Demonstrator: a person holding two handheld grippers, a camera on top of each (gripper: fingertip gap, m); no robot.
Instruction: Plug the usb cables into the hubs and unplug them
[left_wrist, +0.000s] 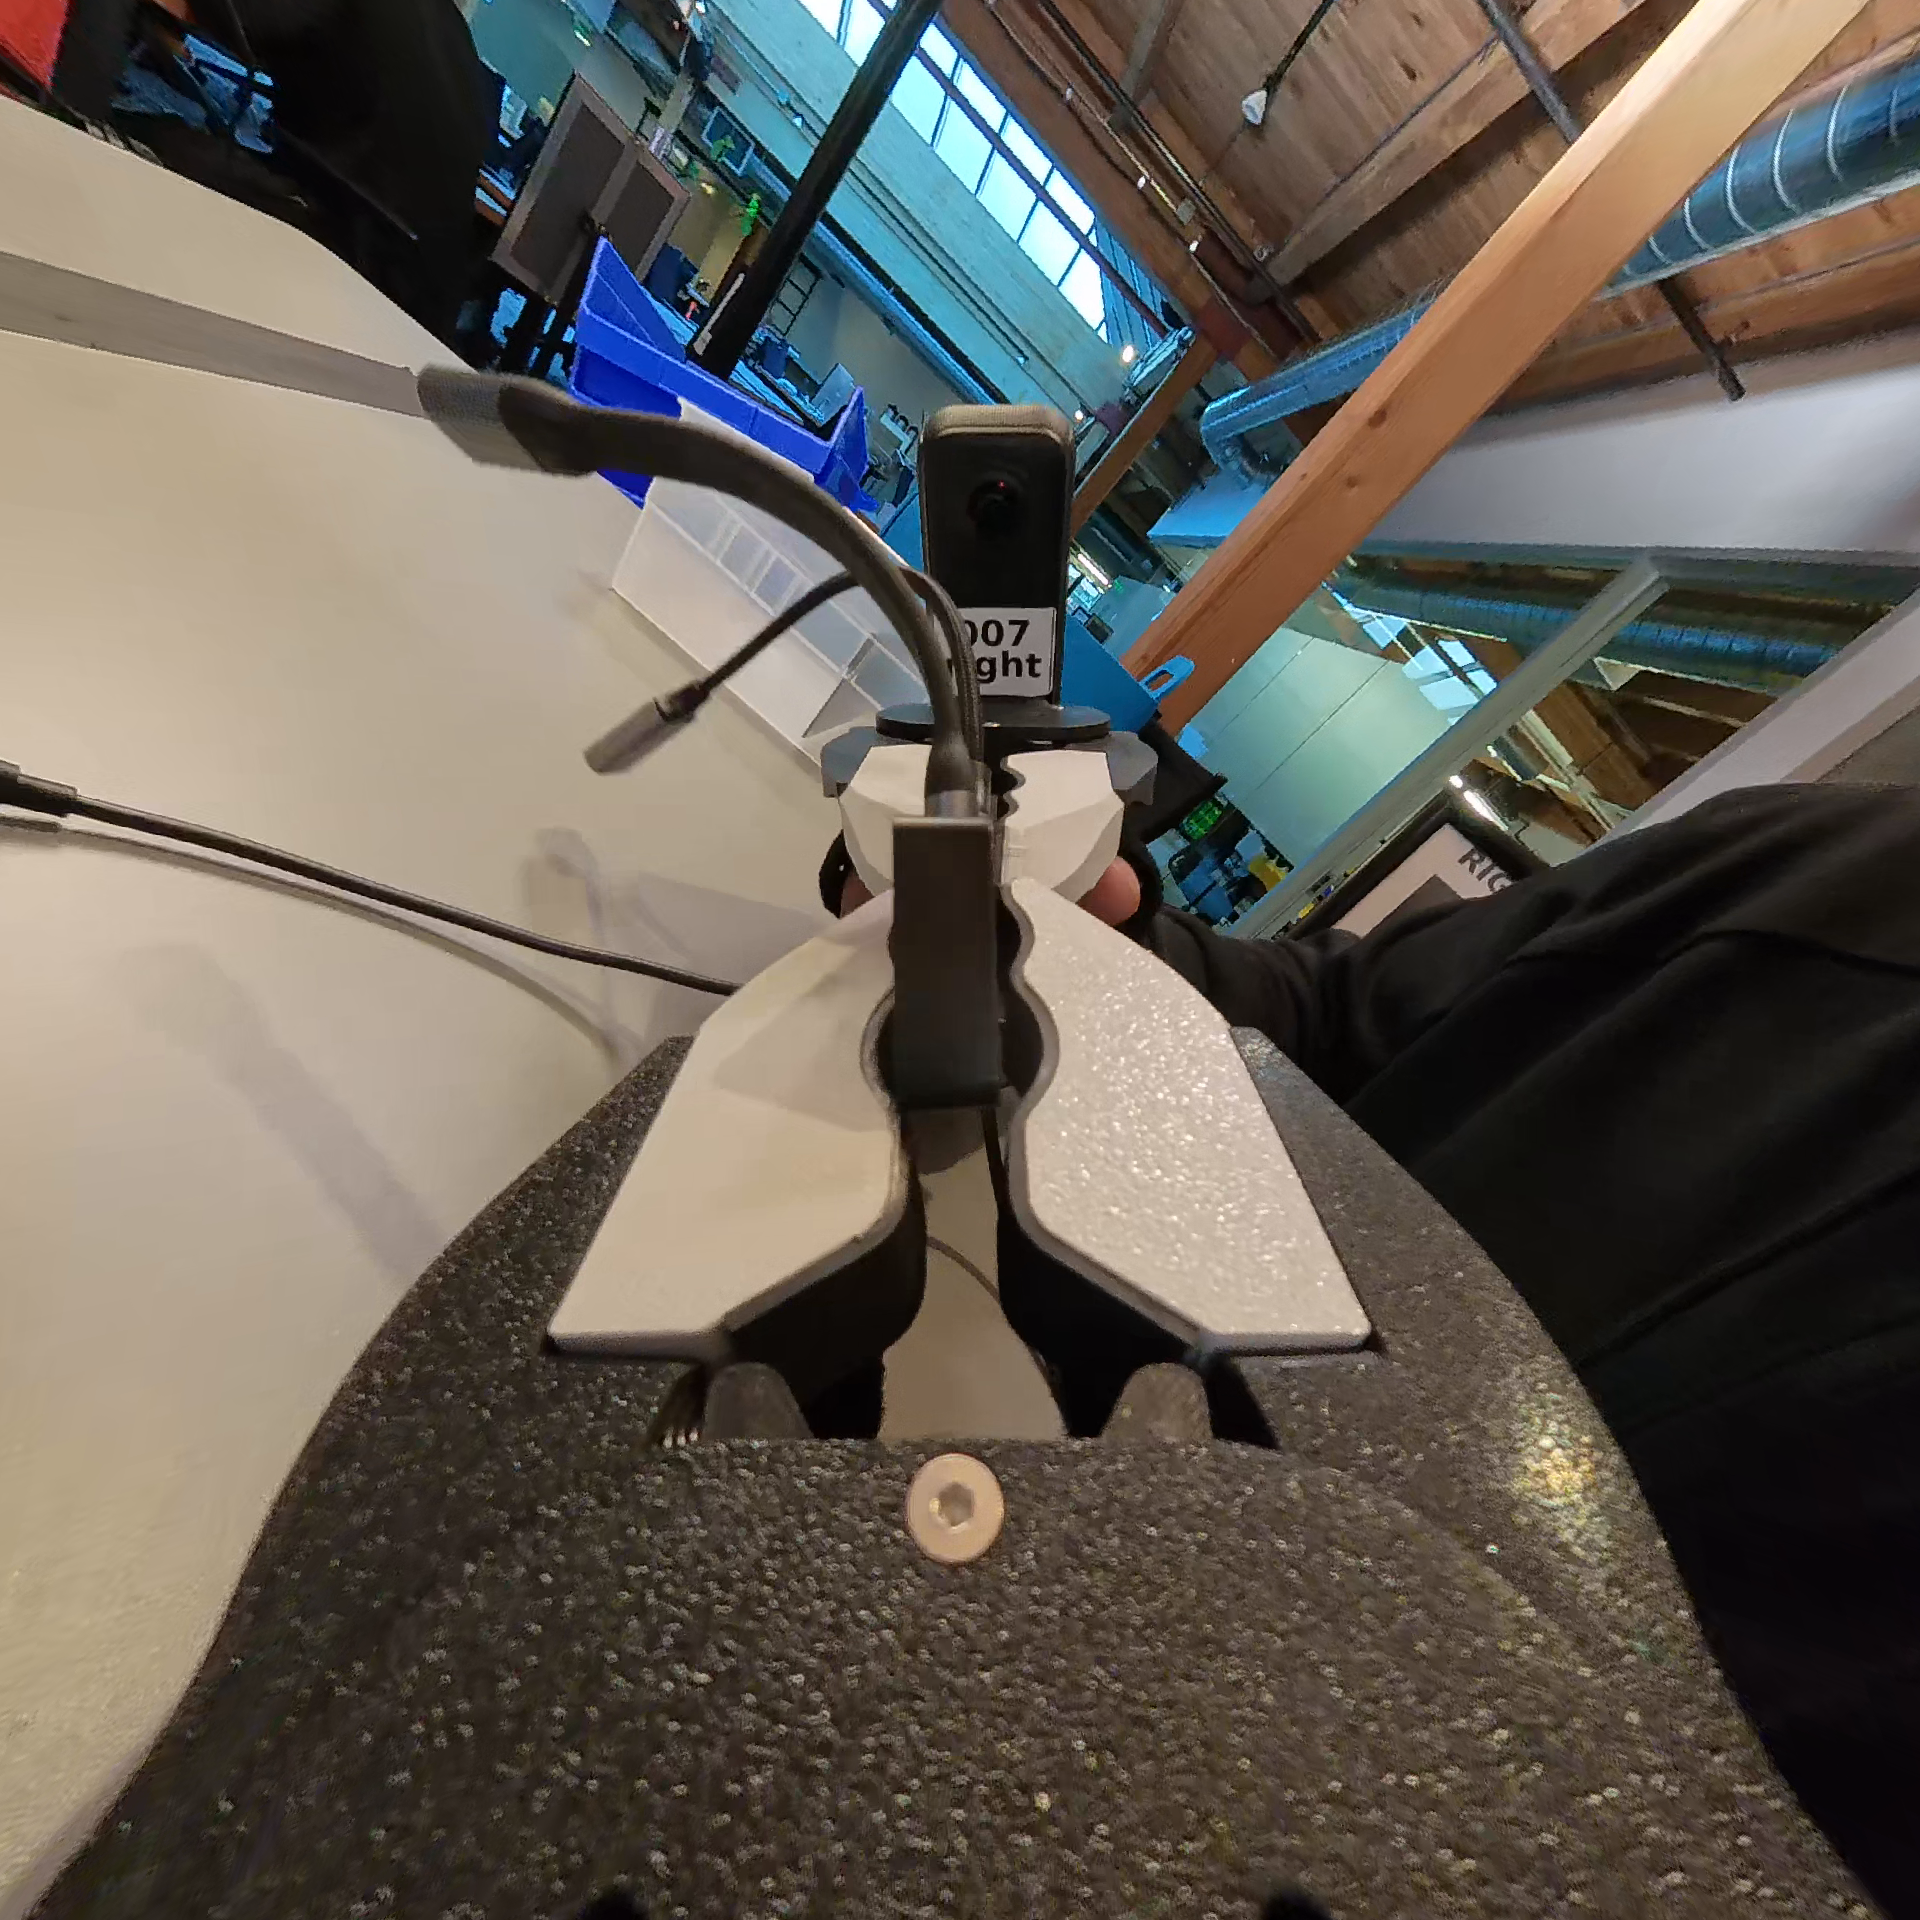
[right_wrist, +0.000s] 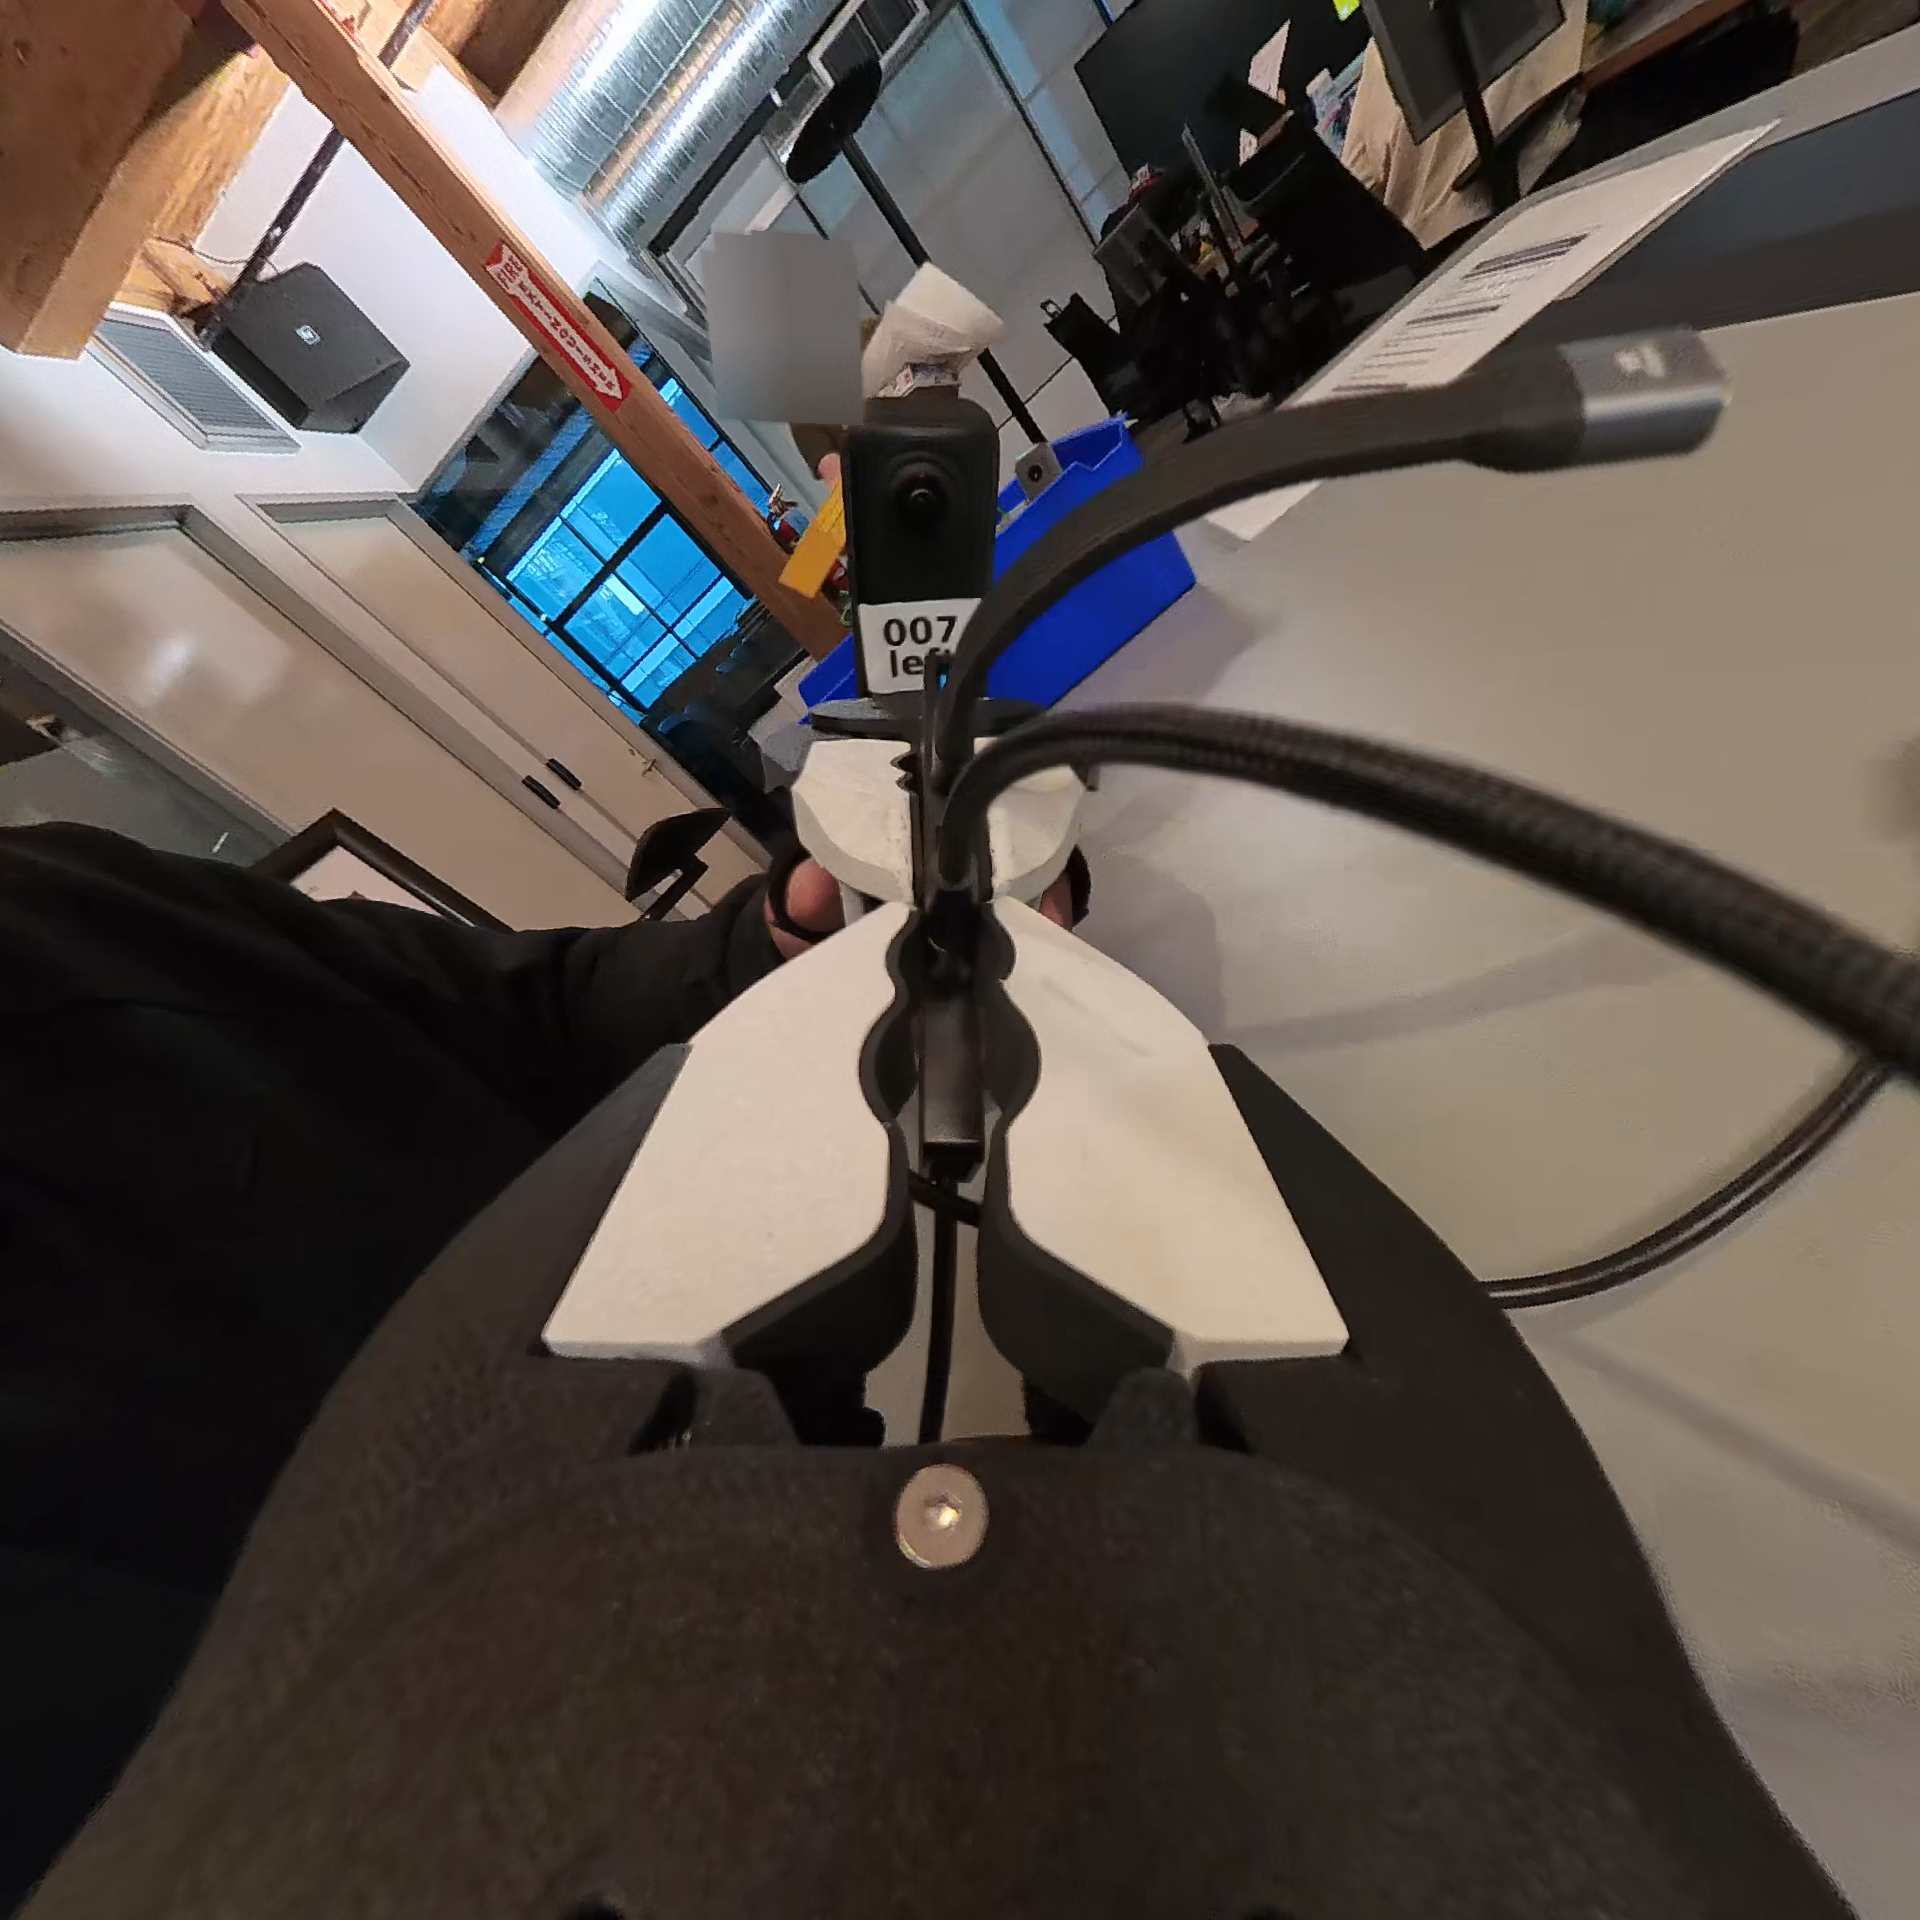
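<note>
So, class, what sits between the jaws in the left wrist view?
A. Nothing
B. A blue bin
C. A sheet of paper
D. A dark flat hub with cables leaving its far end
D: the left gripper is clamped on the dark hub, with cables curving away from its far end.

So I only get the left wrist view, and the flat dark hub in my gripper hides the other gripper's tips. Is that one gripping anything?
Observer: Yes. Like your left gripper on its hub, the right gripper is shut on a slim dark piece, seen edge-on; plug or hub, I cannot tell.
Visitor: Where does the thick braided cable end up?
Observer: The braided cable arcs sideways, dips to the table and runs back toward the gripper.
Visitor: Anything on the table I miss?
Observer: A printed sheet lies far off, beyond the loose grey-tipped connector.
</note>
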